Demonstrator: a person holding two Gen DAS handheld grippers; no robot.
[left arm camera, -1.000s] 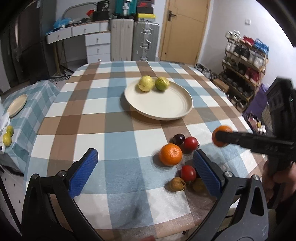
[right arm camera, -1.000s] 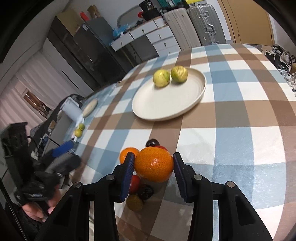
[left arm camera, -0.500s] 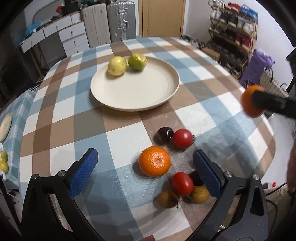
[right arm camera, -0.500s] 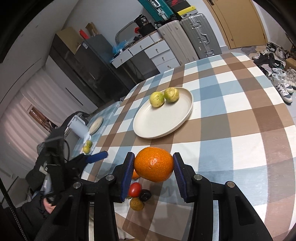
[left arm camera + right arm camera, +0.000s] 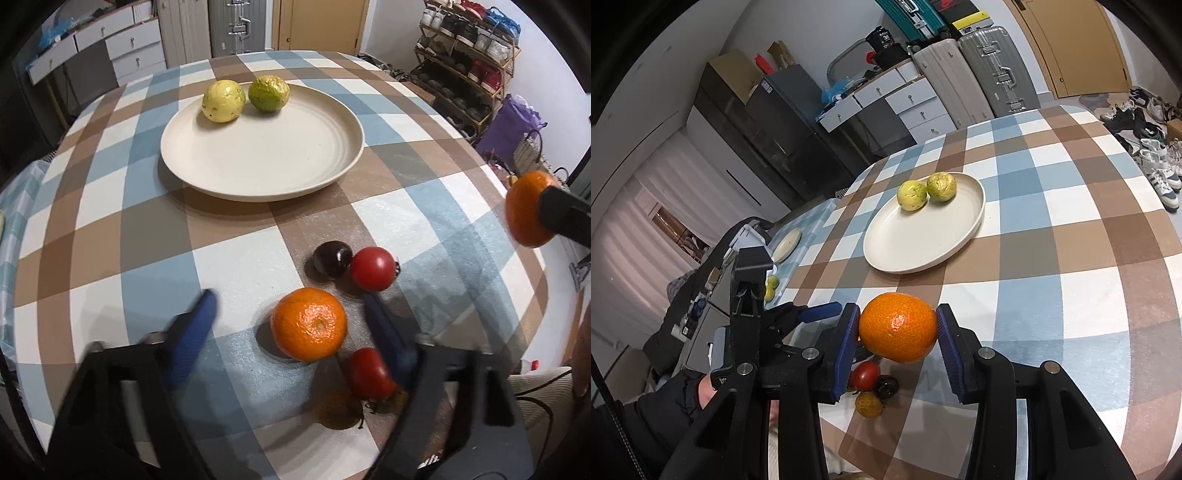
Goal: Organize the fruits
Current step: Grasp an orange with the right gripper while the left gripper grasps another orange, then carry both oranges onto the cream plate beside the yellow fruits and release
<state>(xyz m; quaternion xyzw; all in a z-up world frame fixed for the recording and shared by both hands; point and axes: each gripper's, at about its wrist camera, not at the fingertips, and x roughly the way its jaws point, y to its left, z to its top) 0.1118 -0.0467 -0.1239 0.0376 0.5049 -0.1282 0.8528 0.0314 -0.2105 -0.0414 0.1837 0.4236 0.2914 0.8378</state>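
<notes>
While the right hand-held gripper (image 5: 899, 332) holds one orange (image 5: 898, 327) pinched between its blue pads above the checked desk (image 5: 1071, 236), the left hand-held gripper (image 5: 291, 325) is closing around a second orange (image 5: 308, 323) lying on the cloth; its blurred pads seem not yet to touch it. Two tomatoes (image 5: 372, 268) and a dark plum (image 5: 331, 257) lie just beside. Two greenish fruits (image 5: 223, 100) sit at the cream plate's (image 5: 332, 173) far rim.

Background: two suitcases (image 5: 975, 70) by wooden door (image 5: 317, 24), white drawer unit (image 5: 905, 101), shoe rack (image 5: 469, 40) at right, purple bag (image 5: 511, 127).
</notes>
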